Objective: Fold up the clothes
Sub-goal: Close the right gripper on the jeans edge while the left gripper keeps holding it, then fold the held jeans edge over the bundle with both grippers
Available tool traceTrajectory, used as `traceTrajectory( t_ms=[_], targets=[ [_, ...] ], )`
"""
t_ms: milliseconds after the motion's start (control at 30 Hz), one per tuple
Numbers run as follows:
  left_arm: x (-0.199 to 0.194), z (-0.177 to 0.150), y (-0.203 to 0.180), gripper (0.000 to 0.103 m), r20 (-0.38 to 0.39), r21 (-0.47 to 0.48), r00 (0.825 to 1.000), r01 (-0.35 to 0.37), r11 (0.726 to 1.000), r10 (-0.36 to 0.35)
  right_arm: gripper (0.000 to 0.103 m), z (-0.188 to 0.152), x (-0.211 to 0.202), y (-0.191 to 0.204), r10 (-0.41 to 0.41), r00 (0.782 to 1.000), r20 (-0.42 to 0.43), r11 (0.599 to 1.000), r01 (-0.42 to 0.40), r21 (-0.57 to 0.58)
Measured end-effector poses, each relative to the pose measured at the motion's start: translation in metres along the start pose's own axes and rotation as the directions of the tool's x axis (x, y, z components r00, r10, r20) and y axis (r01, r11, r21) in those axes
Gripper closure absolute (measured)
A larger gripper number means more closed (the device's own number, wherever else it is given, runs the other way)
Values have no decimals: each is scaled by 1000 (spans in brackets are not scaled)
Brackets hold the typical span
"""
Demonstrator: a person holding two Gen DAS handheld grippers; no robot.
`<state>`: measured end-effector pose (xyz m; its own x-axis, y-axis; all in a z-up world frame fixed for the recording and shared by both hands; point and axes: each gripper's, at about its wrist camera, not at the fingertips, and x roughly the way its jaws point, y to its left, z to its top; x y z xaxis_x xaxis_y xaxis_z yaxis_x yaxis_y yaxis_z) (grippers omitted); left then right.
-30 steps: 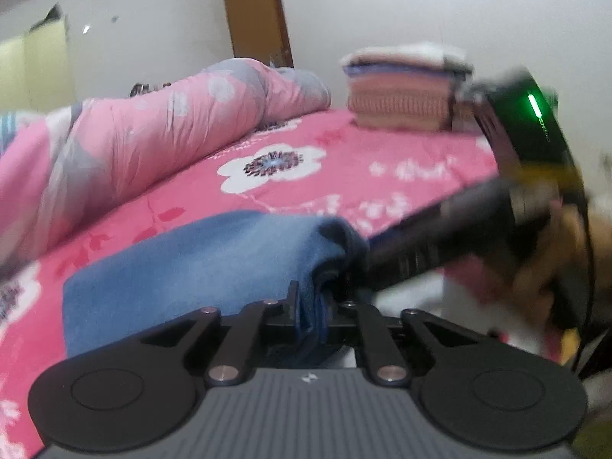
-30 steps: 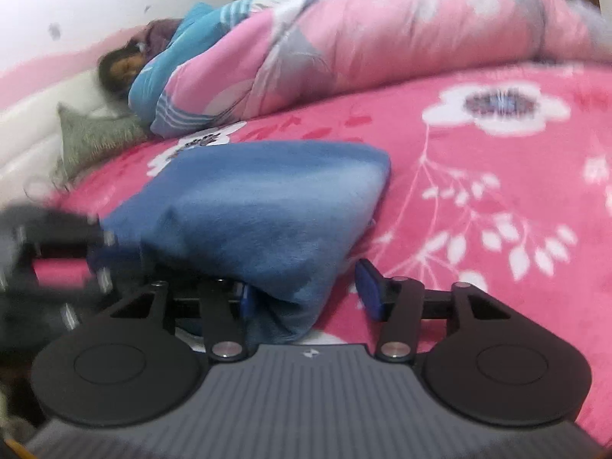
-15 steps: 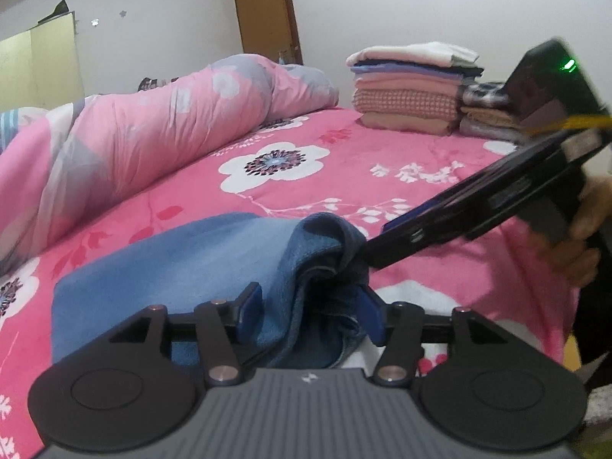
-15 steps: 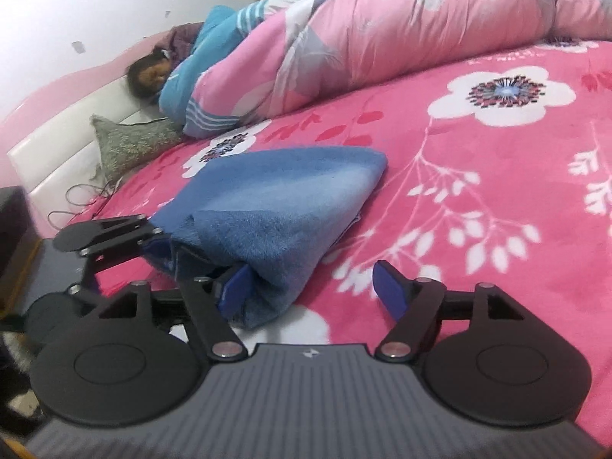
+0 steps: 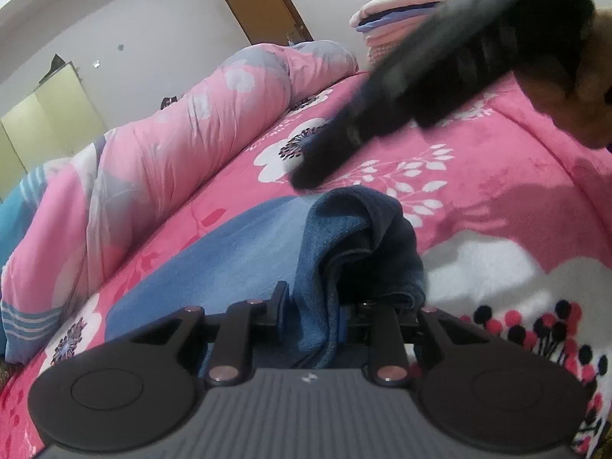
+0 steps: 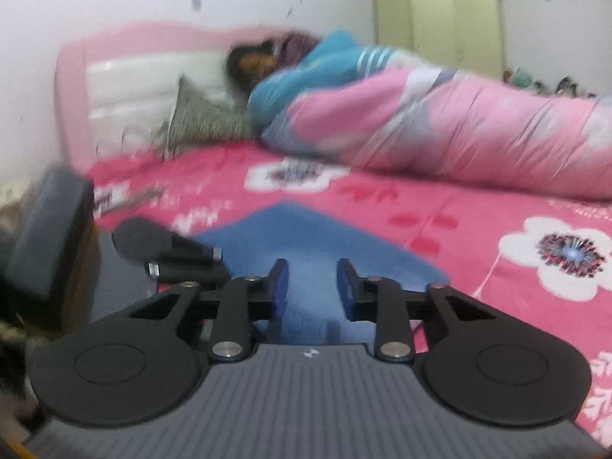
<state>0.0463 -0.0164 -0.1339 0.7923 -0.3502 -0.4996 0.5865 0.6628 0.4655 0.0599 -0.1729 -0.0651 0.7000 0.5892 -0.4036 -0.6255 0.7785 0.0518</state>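
Your left gripper (image 5: 313,306) is closing on the bunched edge of the blue fleece garment (image 5: 244,252) lying on the pink floral bedspread (image 5: 497,199), anchoring that corner; your right gripper (image 6: 311,287) is narrowing, with blue cloth between its jaws.

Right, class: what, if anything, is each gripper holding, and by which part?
Left gripper: the blue garment, by its bunched near edge, fingers closing on it. Right gripper: fingers closing with the garment showing between them; a grip cannot be told.
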Motion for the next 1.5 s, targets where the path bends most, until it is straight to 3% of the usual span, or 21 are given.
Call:
traceTrajectory(
  t_ms=[100, 267, 467, 600, 733, 800, 900, 1033, 1200, 1300, 1367, 1433, 1500],
  targets=[
    [2, -5, -3, 76, 8, 19, 1000, 11, 1000, -11, 86, -28, 9, -7, 18, 995, -94, 998, -12, 63],
    [-3, -9, -3, 76, 25, 43, 999, 21, 999, -22, 87, -51, 2, -10, 15, 999, -48, 988, -7, 154],
    [-39, -26, 15, 73, 7, 50, 1000, -4, 999, 4, 87, -57, -3, -5, -10, 1000, -25, 992, 13, 126],
    [-64, -28, 31, 73, -5, -41, 1000, -8, 999, 8, 87, -59, -5, -2, -24, 1000, -5, 994, 25, 110],
    [-84, -19, 45, 72, 91, -200, 995, 66, 978, -49, 87, -61, -6, 3, -44, 999, 6, 996, 44, 81],
    [-79, -9, 42, 69, 127, -219, 990, 90, 971, -63, 86, -62, -7, 8, -62, 998, 10, 997, 61, 55],
    [-54, 4, 23, 66, 118, -171, 989, 110, 979, -90, 86, -63, -8, 11, -76, 997, 13, 996, 76, 48],
    [-15, -3, 3, 67, 21, -123, 994, 108, 987, -106, 86, -64, -11, 7, -70, 997, 10, 994, 69, 87],
    [-18, -8, 12, 67, 32, -151, 991, 132, 980, -129, 86, -54, -25, -2, -34, 999, -28, 987, 38, 159],
    [-17, -10, 11, 67, 28, -141, 991, 136, 981, -134, 86, -38, -35, 1, -10, 1000, 28, 989, 6, 149],
    [-16, -10, 10, 67, 23, -141, 990, 142, 980, -140, 86, -36, -29, 9, 4, 1000, 8, 994, -5, 106],
    [-15, -11, 9, 66, 19, -133, 990, 143, 981, -141, 87, -52, -5, 15, 0, 994, -113, 998, 8, 69],
    [-16, -12, 5, 66, 21, -106, 992, 129, 986, -127, 86, -61, -2, 19, -11, 994, -108, 999, 16, 47]
  ],
)
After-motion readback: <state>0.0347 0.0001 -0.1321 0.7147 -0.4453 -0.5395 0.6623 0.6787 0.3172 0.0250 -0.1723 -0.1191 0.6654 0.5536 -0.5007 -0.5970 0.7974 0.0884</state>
